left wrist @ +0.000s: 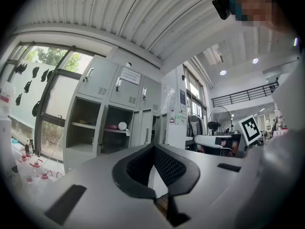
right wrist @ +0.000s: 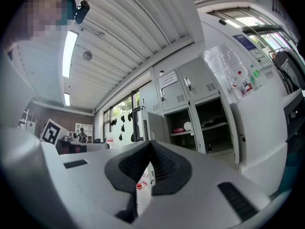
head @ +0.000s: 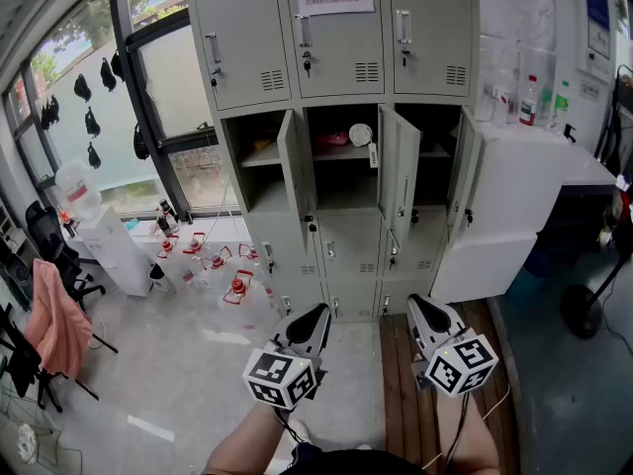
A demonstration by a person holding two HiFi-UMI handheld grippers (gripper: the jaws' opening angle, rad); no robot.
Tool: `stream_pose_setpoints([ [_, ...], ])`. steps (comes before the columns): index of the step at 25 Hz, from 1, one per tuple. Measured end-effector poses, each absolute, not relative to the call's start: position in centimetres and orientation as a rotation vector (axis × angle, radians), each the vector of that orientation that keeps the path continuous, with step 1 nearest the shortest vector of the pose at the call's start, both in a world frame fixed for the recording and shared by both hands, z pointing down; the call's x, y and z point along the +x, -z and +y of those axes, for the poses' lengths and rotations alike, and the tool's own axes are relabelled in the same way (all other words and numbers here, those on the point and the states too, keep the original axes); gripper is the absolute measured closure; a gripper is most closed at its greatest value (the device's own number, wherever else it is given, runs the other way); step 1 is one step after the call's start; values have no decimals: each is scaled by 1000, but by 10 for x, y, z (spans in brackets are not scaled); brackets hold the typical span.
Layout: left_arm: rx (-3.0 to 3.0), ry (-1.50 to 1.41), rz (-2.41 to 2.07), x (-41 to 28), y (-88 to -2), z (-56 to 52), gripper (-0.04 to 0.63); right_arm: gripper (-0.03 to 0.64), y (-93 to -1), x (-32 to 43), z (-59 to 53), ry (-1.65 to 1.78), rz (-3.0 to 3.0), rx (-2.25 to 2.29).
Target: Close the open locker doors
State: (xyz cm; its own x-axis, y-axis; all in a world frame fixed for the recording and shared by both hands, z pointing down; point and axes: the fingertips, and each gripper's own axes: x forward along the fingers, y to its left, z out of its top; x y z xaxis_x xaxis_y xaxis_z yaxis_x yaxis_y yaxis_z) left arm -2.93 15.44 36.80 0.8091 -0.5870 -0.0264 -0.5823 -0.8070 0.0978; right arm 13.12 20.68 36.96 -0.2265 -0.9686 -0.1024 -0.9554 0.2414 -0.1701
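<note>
Pink cloth (head: pixel 54 320), unlike lockers (head: pixel 336 57), head view only

Head view: bright, even daylight enters through the windows (head: pixel 69 117) at 9 to 10 o'clock. The floor (head: pixel 198 384) is pale and shadows are soft. The open locker compartments (head: pixel 341 181) at 12 o'clock read dark. Straight lines bow toward the edges.

Left gripper view: glass at 9 o'clock is washed out, and the spot lamps (left wrist: pixel 223 72) at 2 o'clock flare.

Right gripper view: the strip light (right wrist: pixel 69 46) at 10 o'clock glares.

Both gripper views carry black corners, heavy barrel distortion, and a near foreground that appears slightly soft.
</note>
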Motion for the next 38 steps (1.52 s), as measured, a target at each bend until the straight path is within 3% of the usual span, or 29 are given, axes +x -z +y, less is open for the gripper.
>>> stream_pose_setpoints([
  [16, 2888, 83, -999, -38, -373, 130, 581, 603, -371, 117, 184, 105, 2371, -1766],
  [17, 2884, 89, -1003, -39, -374, 126, 577, 574, -370, 115, 181, 97, 2373, -1754],
  [18, 2881, 96, -1009, -40, -374, 122, 516, 478, -369, 113, 178, 89, 2369, -1739],
  [19, 2880, 103, -1019, -42, -374, 118, 397, 354, -367, 111, 174, 82, 2360, -1722],
  [20, 2882, 105, -1034, -44, -373, 114, 277, 273, -365, 110, 171, 76, 2348, -1709],
  [21, 2885, 103, -1048, -46, -373, 109, 252, 252, -363, 109, 168, 73, 2335, -1702],
  [38, 2896, 113, -1000, -104, -369, 24, 238, 247, -349, 53, 85, 60, 2310, -1767],
])
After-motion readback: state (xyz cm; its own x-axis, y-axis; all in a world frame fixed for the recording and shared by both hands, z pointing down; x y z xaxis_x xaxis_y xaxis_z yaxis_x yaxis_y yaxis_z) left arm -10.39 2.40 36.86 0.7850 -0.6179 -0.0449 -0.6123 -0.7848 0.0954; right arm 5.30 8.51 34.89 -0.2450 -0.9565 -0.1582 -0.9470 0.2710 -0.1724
